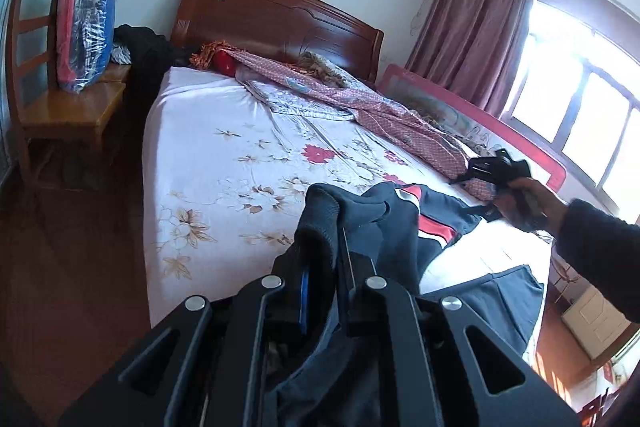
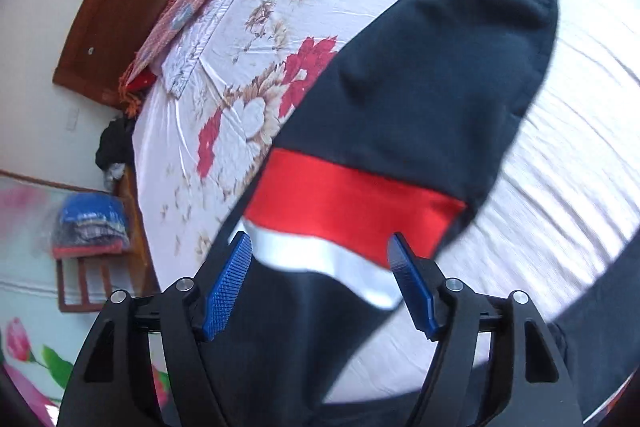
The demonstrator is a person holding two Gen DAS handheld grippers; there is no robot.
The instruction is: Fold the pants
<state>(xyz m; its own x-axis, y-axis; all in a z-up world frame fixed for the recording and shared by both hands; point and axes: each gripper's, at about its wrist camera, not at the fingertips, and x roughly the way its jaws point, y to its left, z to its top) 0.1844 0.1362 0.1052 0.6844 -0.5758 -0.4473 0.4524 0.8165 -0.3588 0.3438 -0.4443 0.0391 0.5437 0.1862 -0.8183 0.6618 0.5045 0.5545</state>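
One pair of dark pants [image 2: 420, 75] on bed [image 1: 224, 163].
Left tool [image 1: 340, 227] clamps waistband; right tool [image 2: 320, 259] spread, unclamped, straddling striped leg; bed's near half bare.

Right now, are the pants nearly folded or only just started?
Only just started. No neat fold shows yet: the dark pants with the red and white stripe lie stretched across the flowered bed sheet. The left gripper is shut on bunched pants fabric, lifting it. The right gripper is open above the stripe. All the folding is left.

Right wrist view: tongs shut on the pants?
No, the right tongs stand open, blue pads apart with the pants loose between them.
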